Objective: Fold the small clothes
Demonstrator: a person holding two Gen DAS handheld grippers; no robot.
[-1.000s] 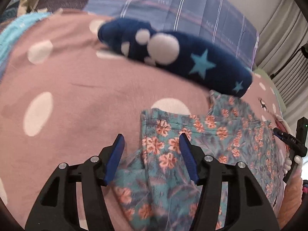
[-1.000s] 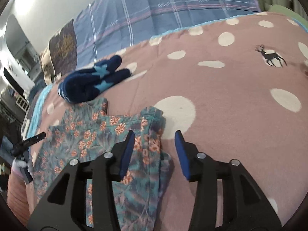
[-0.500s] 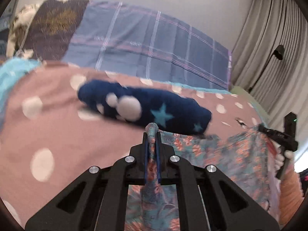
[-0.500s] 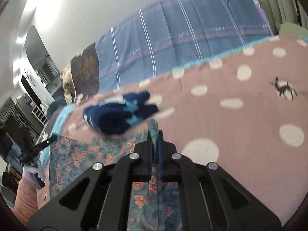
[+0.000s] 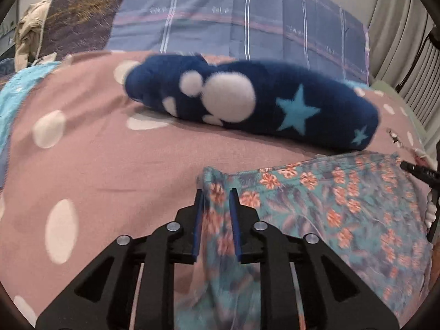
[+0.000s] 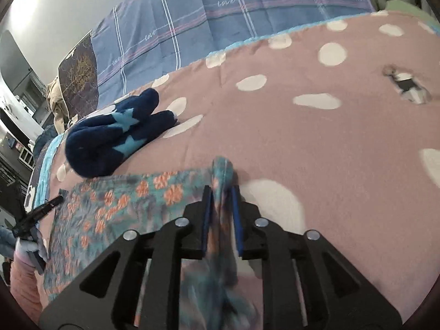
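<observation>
A teal floral garment [image 5: 343,209] with orange flowers lies spread on the pink dotted bedspread [image 5: 96,170]. My left gripper [image 5: 216,195] has one corner of it bunched between its blue pads, jaws slightly parted. My right gripper [image 6: 222,192] has the opposite corner of the floral garment [image 6: 115,206] bunched between its pads in the same way. Each gripper's tip shows at the edge of the other's view. Both corners sit low, close to the bedspread.
A folded navy fleece garment [image 5: 261,101] with stars and white dots lies just beyond the floral one, and shows in the right wrist view [image 6: 115,134]. A blue plaid pillow [image 5: 233,19] and a dark pillow [image 5: 79,13] stand behind. Curtains [image 5: 407,41] hang at right.
Both grippers closed on the garment's corners and lifted them; since half a second ago they have come down toward the bedspread and their jaws have parted a little.
</observation>
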